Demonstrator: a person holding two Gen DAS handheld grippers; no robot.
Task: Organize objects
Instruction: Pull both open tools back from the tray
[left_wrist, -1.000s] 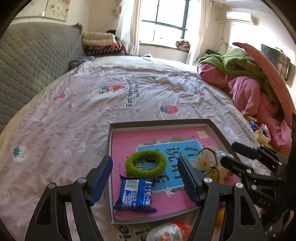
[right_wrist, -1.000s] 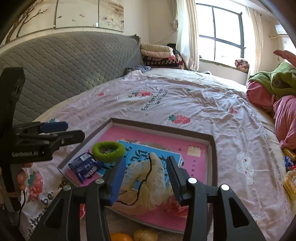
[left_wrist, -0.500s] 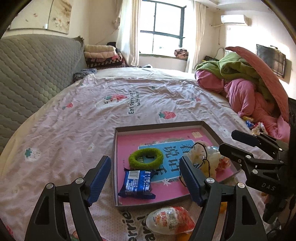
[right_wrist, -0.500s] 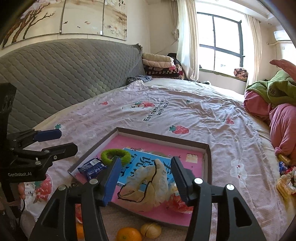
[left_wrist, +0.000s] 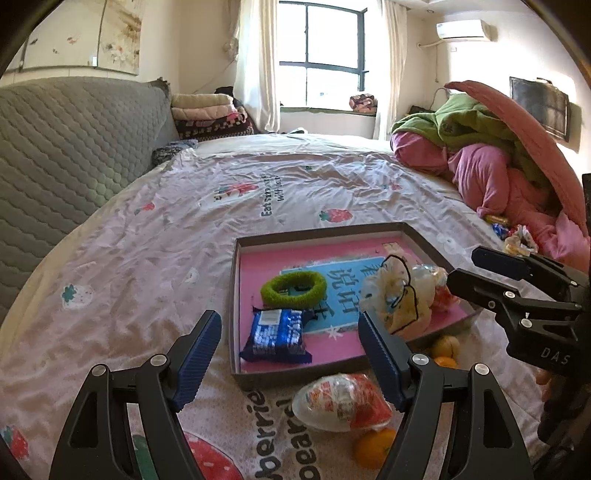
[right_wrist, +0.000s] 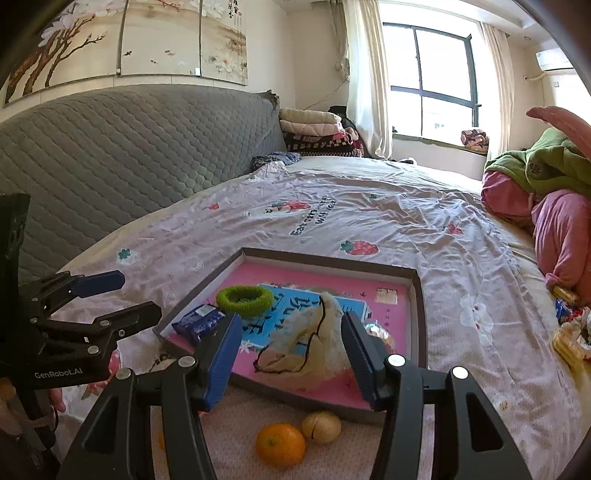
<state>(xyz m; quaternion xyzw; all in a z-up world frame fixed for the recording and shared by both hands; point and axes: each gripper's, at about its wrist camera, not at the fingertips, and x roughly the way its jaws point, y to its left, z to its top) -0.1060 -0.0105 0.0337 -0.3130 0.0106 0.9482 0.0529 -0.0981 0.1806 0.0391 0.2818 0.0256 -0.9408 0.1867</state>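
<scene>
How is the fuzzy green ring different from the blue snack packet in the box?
The green ring is round with a hole in the middle; the blue packet is a flat, filled rectangle. The ring looks fuzzy and plain; the packet is shiny with white print. The ring lies farther back, on the blue picture; the packet lies at the near edge. Both lie loose inside the tray.

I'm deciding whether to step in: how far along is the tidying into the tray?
Looks done: green ring, blue snack packet and cream pouch lie in the tray. In hand: nothing; left gripper and right gripper are open and empty. Left, likely: orange, the pale fruit beside it, and a red-and-white packet on the bedsheet.
</scene>
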